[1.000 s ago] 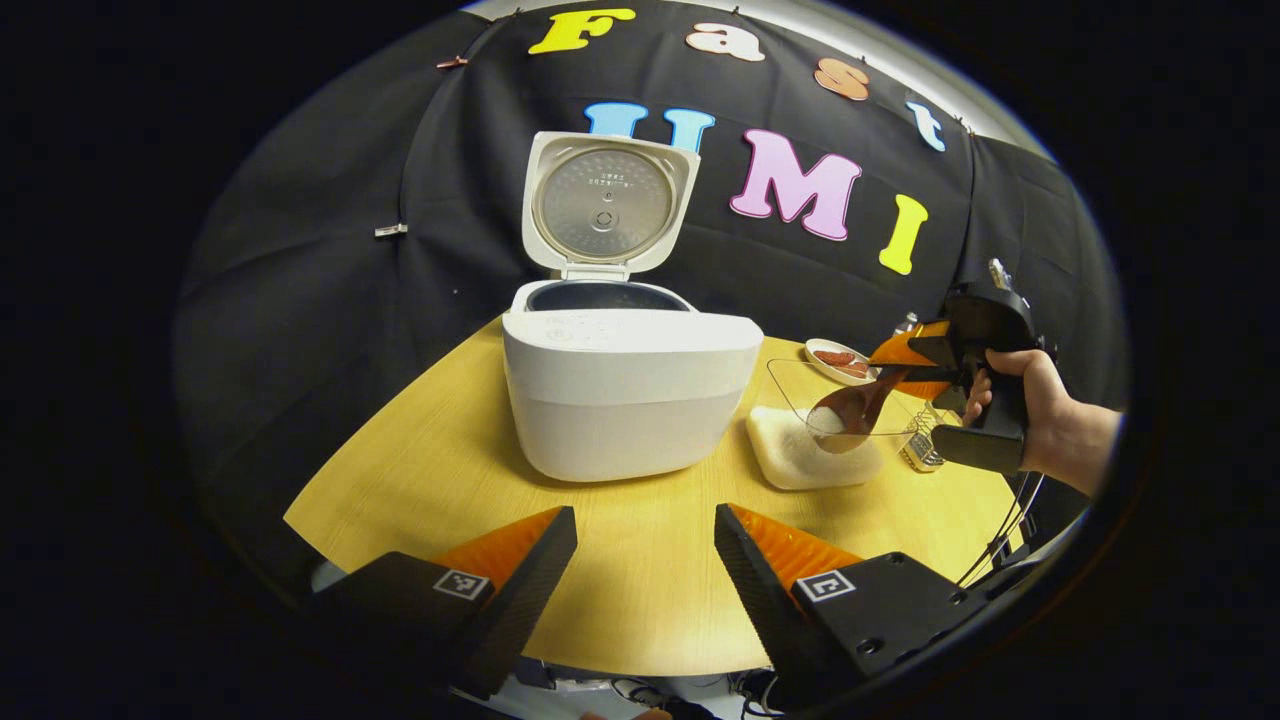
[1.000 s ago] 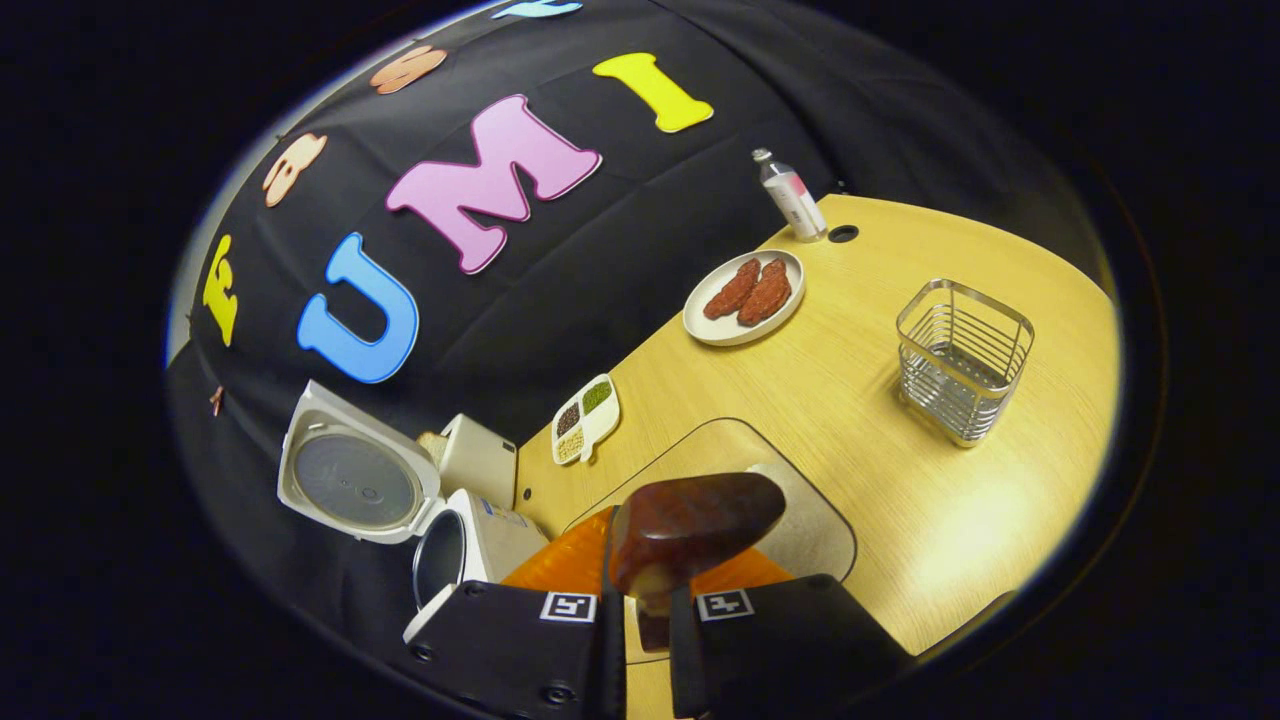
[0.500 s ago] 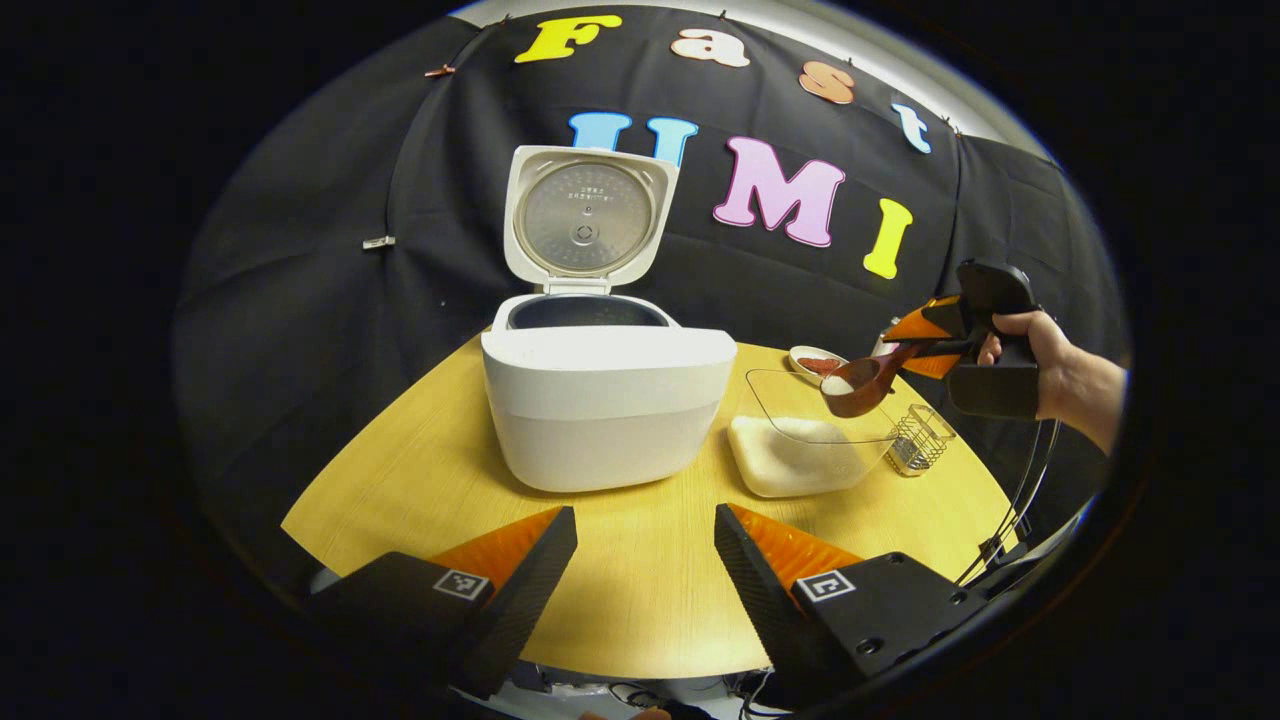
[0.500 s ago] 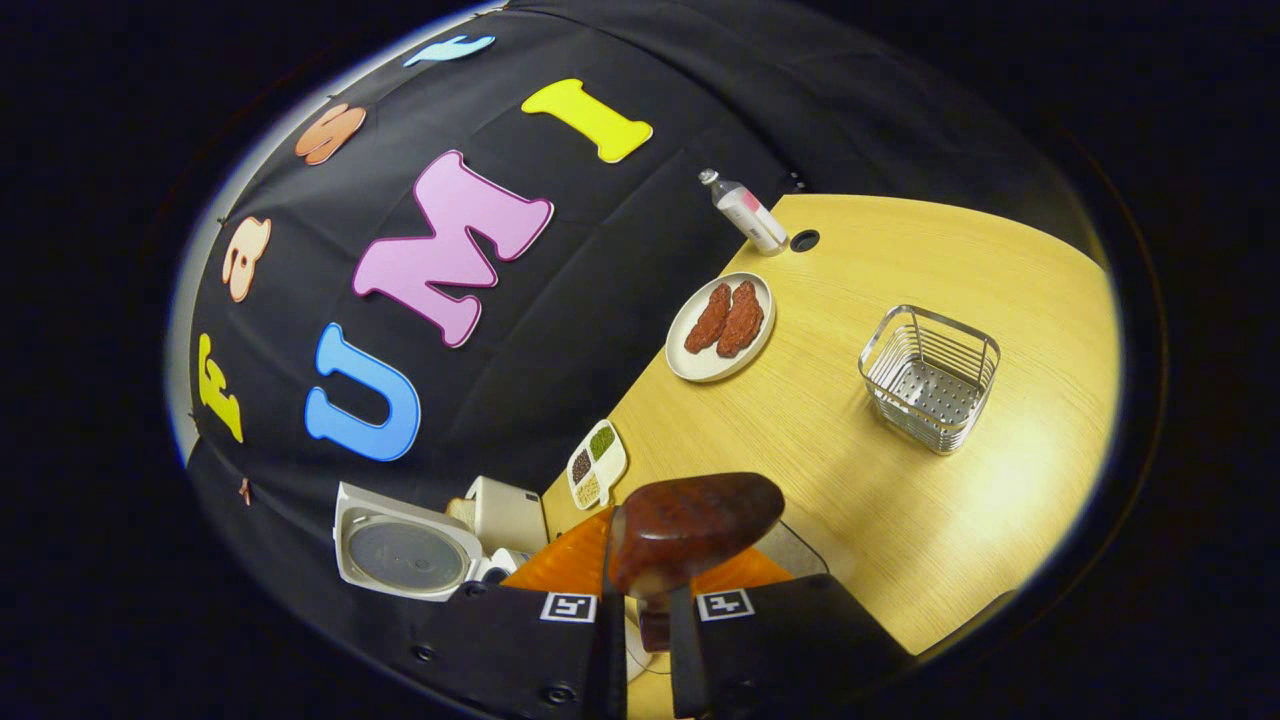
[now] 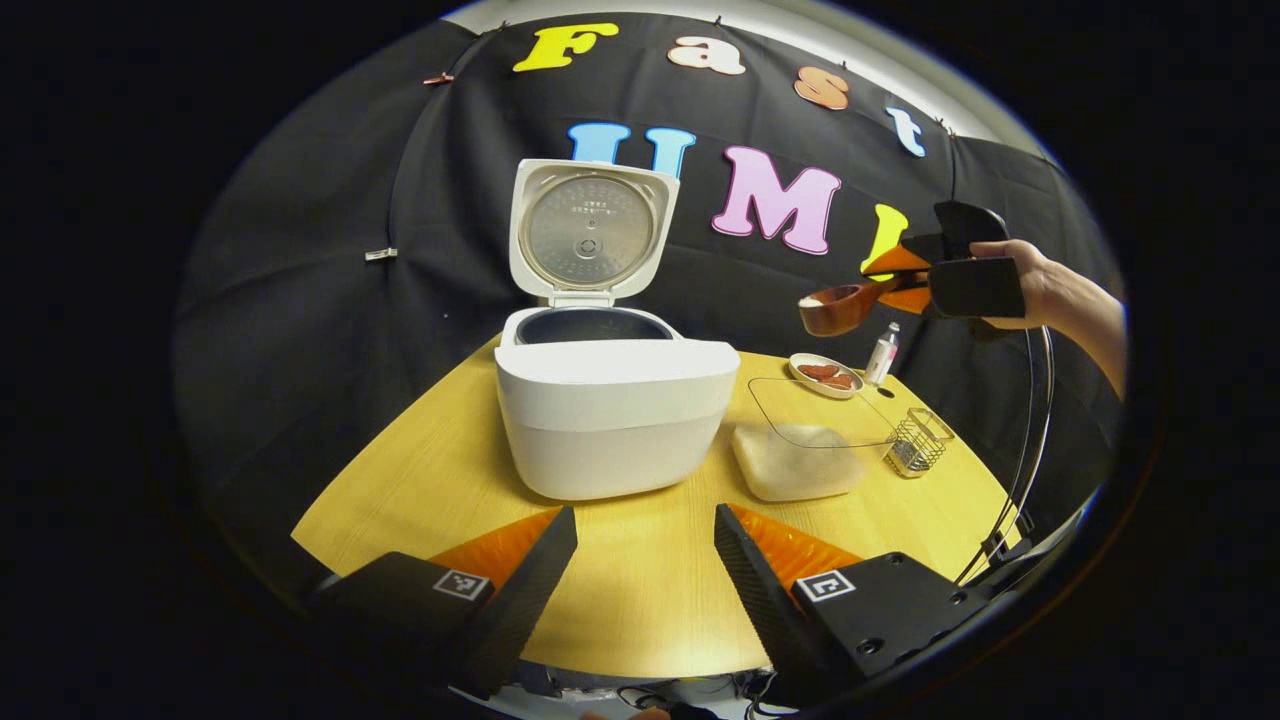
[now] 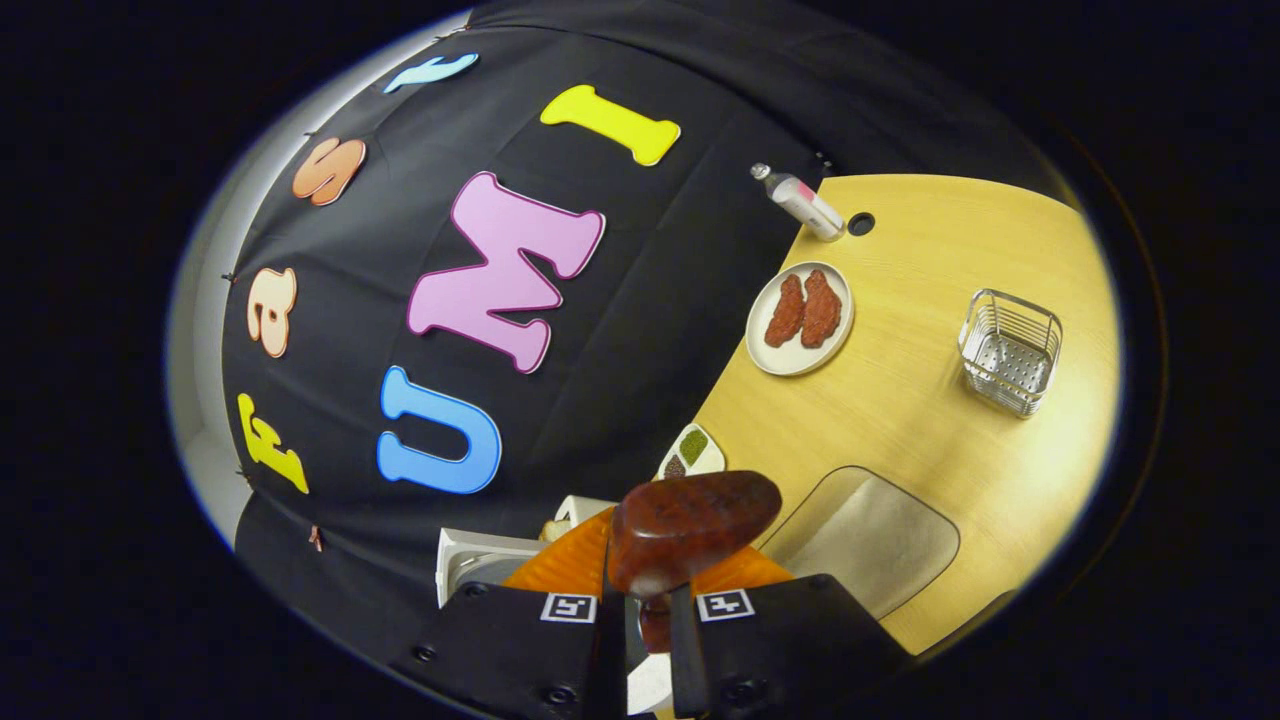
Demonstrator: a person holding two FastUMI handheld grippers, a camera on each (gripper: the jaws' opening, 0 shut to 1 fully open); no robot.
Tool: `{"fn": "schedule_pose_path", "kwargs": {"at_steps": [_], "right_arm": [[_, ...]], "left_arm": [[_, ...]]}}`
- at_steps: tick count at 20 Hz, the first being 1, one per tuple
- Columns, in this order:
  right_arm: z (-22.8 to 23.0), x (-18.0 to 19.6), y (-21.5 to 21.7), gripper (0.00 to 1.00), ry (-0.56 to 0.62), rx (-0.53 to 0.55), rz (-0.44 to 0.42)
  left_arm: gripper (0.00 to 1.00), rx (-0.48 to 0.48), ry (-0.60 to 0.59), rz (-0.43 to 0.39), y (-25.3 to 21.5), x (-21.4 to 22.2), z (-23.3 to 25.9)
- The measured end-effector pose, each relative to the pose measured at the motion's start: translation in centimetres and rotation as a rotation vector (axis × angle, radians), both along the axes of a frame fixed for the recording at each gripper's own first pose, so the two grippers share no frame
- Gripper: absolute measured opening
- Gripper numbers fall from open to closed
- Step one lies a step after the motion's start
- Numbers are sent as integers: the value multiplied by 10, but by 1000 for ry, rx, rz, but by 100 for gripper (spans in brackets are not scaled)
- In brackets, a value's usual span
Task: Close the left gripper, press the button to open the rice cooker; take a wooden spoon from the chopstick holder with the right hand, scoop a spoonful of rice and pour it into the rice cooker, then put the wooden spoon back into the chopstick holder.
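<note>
The rice cooker [image 5: 615,400] stands on the round wooden desk [image 5: 420,480], toward its back edge by the black cloth wall, with its lid [image 5: 590,232] swung upright and the dark inner pot [image 5: 588,325] exposed. In the left gripper view the left gripper [image 5: 645,560] hangs over the desk's near edge in front of the cooker; its two fingers stand well apart with nothing between them, touching nothing.

To the cooker's right lies a clear container of rice [image 5: 797,458], resting on the desk. Just beside it, nearer the desk's right edge, stands the wire chopstick holder [image 5: 918,443]. Behind these, toward the back edge, are a plate with two reddish pieces of food [image 5: 825,373] and a small bottle [image 5: 882,353].

High above the container, well clear of the desk, a hand [image 5: 1030,290] holds the right gripper [image 5: 900,280], which is clenched on the handle of the wooden spoon [image 5: 838,306]. The spoon's bowl points toward the cooker and carries a little white rice at its rim, roughly level.

In the right gripper view the fingers press close together on the spoon's handle, and the dark underside of the spoon [image 6: 690,520] juts forward above them. Beyond it lie the rice container [image 6: 868,538], the plate [image 6: 800,318], the bottle [image 6: 800,200], the wire holder [image 6: 1010,350] and a small dish of seasonings [image 6: 690,452] at the desk's edge.
</note>
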State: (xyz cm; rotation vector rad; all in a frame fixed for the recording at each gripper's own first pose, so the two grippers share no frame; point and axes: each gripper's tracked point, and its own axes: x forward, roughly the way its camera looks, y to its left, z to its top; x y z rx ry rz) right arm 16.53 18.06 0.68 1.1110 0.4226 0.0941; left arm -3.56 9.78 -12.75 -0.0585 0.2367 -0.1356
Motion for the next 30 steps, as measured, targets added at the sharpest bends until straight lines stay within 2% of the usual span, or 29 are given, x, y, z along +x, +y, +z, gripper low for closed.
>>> {"fn": "schedule_pose_path", "kwargs": {"at_steps": [8, 12, 16, 25, 30], "right_arm": [[33, 18, 97, 22, -51, 53, 122], [31, 21, 145, 22, -57, -2, 193], [30, 23, 193, 22, -108, -119, 274], [13, 26, 279, 21, -333, -514, 463], [-4, 21, 317, 21, -449, -674, 553]], "left_arm": [[96, -45, -26, 48, 27, 2, 11], [96, -73, -19, 84, 42, 4, 9], [96, -85, -18, 118, 57, 6, 9], [96, -94, -38, 196, 80, 8, 17], [96, -100, -37, 195, 78, 8, 22]]}}
